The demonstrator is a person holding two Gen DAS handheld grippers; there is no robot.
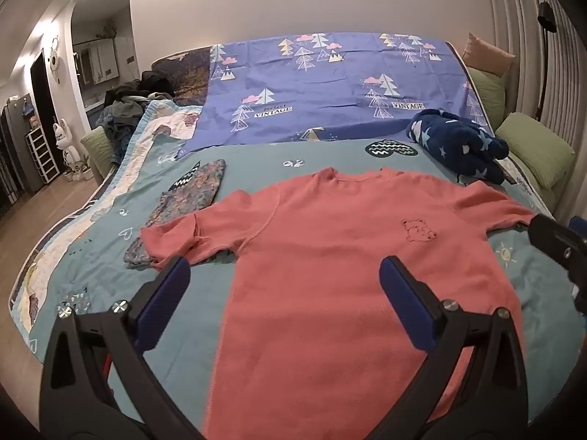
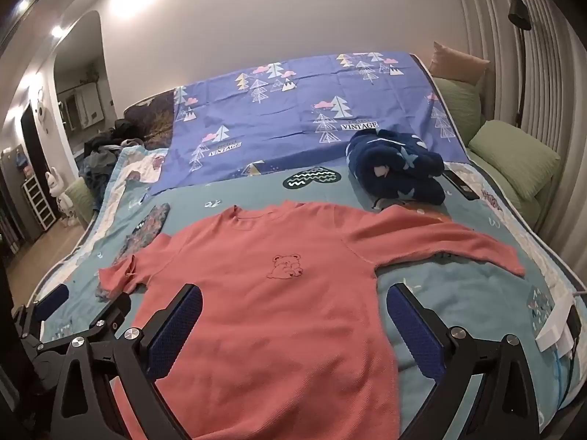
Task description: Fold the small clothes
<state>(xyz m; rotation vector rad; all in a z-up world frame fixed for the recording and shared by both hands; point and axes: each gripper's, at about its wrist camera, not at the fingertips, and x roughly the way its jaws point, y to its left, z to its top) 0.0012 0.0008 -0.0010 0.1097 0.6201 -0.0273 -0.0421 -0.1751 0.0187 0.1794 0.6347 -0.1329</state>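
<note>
A coral-pink short-sleeved shirt [image 1: 330, 256] [image 2: 275, 311] with a small bear outline on the chest lies face up and spread flat on the teal bedspread [image 1: 110, 267] [image 2: 458, 293]. Its left sleeve end is crumpled; the right sleeve lies straight. My left gripper [image 1: 286, 278] hovers open over the shirt's lower left part with nothing between its blue pads. My right gripper [image 2: 295, 297] stands open above the shirt's lower right part, also holding nothing. The left gripper [image 2: 88, 304] shows at the left edge of the right wrist view. Part of the right gripper [image 1: 557, 245] shows at the right edge of the left wrist view.
A folded floral garment [image 1: 183, 205] [image 2: 146, 231] lies left of the shirt, partly under its sleeve. A rolled navy star blanket [image 1: 458, 143] [image 2: 396, 165] sits behind the right sleeve. Purple sheet [image 1: 323, 84] at the back, green pillows [image 1: 532, 146] right, clothes pile [image 1: 124, 110] far left.
</note>
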